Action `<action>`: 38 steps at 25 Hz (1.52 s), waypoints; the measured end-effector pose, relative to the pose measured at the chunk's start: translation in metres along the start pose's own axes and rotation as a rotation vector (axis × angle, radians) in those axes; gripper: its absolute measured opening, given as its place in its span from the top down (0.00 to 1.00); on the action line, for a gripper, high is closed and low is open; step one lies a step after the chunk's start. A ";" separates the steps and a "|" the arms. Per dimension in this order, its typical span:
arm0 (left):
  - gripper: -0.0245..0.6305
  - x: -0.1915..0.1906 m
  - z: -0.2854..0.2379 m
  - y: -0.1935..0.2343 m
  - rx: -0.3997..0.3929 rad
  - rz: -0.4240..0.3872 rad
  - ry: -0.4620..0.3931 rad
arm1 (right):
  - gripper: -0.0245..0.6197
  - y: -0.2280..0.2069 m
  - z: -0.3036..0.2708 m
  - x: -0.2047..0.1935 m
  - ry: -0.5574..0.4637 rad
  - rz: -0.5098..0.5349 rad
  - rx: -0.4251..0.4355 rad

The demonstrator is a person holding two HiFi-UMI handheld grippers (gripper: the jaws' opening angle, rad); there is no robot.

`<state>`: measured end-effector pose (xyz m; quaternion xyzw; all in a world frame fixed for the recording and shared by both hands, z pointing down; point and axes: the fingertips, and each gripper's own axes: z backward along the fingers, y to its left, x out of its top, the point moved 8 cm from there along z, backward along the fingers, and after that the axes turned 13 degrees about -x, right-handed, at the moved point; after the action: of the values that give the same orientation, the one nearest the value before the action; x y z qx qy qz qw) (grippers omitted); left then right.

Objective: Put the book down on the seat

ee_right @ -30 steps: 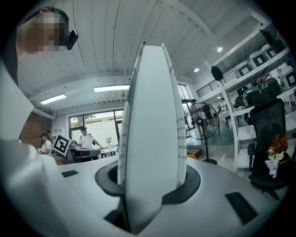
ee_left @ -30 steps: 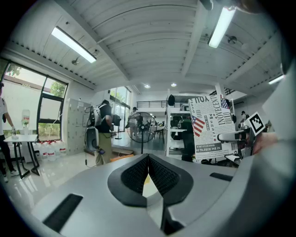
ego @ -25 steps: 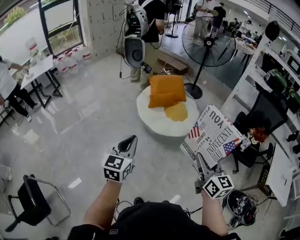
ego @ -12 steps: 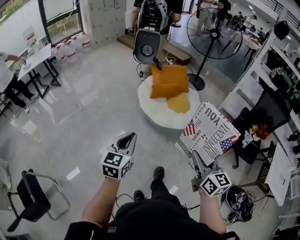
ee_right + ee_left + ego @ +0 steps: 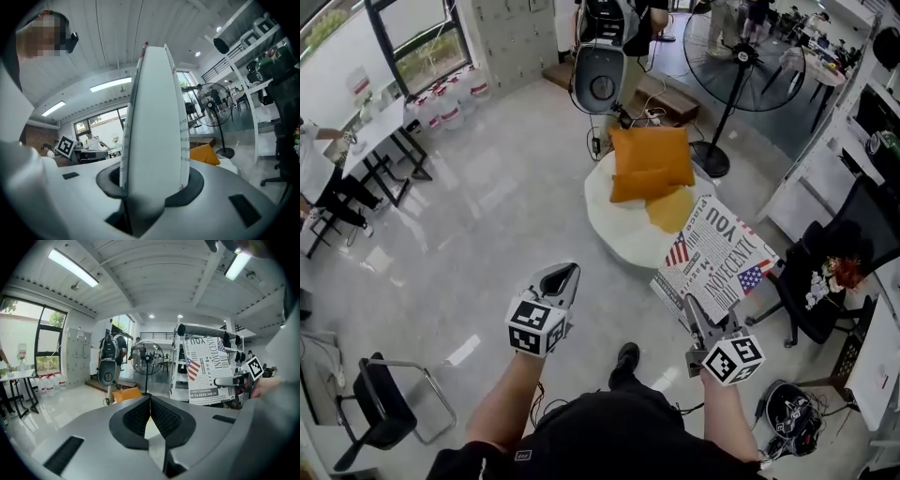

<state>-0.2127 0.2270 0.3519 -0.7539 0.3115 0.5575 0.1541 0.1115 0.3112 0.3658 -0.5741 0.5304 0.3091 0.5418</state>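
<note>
My right tongs (image 5: 697,317) are clenched on the lower edge of the flat rectangular book with the newsprint-and-flag cover (image 5: 714,261). In the right gripper view its pale page edge stands upright between the two pads, which press on the covers. My left tongs (image 5: 563,277) are clenched on nothing, with the pads meeting at the tips, and hang well apart from the book to its left. The book is in the air above the glossy grey floor (image 5: 487,216), and in the head view its top corner overlaps the near rim of the round white upholstered seat (image 5: 614,230). The seat carries two orange square cushions (image 5: 652,161) at its far side and a yellow cushion (image 5: 671,208) toward the front right. The step in hand, as I judge it, is the approach. Carry the book on until it is over the bare white patch at the seat's near left, clear of all the cushions. Because the grip is on one edge only, the book will probably lever at the pads, so proceed slowly. Tip the wrist until the cover lies flat, set it on the upholstery, and only then release. Keep the book clear of the black office chair (image 5: 814,302) on the right.
</note>
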 end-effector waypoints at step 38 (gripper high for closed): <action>0.96 0.091 -0.248 0.250 -0.104 0.061 0.011 | 0.69 -0.089 -0.319 0.080 0.149 -0.094 -0.118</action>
<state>-0.1713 -0.1334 0.3777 -0.7542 0.3056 0.5732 0.0962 0.1445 -0.0273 0.3887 -0.6506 0.5226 0.2707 0.4799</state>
